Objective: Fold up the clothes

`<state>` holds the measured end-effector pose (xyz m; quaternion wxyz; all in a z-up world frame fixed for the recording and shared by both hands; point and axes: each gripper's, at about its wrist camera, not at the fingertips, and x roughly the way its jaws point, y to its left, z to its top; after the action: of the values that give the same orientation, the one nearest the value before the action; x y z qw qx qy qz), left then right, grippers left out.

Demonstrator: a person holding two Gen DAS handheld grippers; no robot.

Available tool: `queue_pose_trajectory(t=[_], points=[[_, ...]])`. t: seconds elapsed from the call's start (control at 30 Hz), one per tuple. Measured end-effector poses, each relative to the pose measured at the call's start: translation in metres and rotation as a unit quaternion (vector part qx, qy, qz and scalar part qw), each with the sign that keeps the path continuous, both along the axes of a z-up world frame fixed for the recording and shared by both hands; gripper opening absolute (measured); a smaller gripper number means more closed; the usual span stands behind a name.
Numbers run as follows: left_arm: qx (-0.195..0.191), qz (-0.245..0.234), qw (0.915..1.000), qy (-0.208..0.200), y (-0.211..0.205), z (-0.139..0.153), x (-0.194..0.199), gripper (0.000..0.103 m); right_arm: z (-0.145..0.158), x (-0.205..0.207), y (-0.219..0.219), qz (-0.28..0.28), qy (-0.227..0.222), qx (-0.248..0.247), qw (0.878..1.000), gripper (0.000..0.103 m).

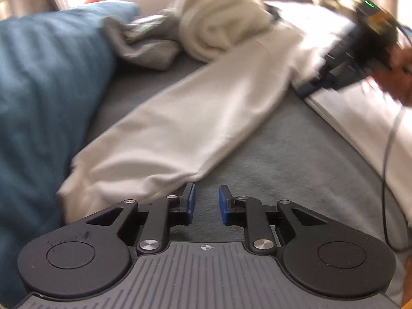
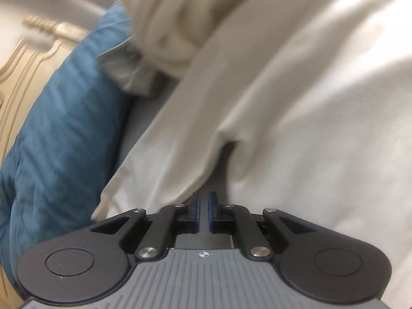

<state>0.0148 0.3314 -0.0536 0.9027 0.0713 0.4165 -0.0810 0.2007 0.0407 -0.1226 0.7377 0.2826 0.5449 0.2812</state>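
Both views motion-blurred. White garment lies spread on the grey bed, one sleeve stretched toward the left hand-held gripper; its right part runs out of frame. Left jaws slightly spread, nothing between them, sleeve cuff just beside the left pad. Right hand-held gripper nearly pressed together, only a thin gap, no cloth in it; garment folds sit just ahead. Count: one blue pillow, one cream rolled item, one grey crumpled item, partly hidden behind it.
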Motion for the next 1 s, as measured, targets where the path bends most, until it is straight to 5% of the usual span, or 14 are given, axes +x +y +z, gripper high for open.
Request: queue_pose_trajectory(t=[0.2,0.3,0.4,0.6,0.77,1.0], points=[[-0.054,0.172,0.9830,-0.035,0.039,-0.009,0.021,0.020,0.006,0.002,0.023,0.010,-0.042,0.024,0.999,0.006],[0.019,0.231,0.9727,-0.014,0.044,-0.024,0.035,0.021,-0.003,0.006,0.028,0.009,-0.047,0.002,0.999,0.006],[0.048,0.235,0.9707,-0.006,0.039,-0.029,0.040,0.022,-0.015,0.008,0.027,0.011,-0.052,-0.048,0.997,0.003],[0.069,0.248,0.9663,-0.002,0.027,-0.013,0.040,0.023,-0.006,0.001,0.000,-0.002,-0.050,-0.008,0.999,0.006],[0.142,0.211,0.9633,-0.086,-0.011,0.016,0.031,0.025,0.014,0.006,-0.029,-0.044,-0.103,-0.006,0.994,0.006],[0.045,0.139,0.9859,-0.081,-0.062,0.005,0.097,0.028,0.040,0.032,-0.059,-0.091,-0.148,-0.052,0.983,0.006]])
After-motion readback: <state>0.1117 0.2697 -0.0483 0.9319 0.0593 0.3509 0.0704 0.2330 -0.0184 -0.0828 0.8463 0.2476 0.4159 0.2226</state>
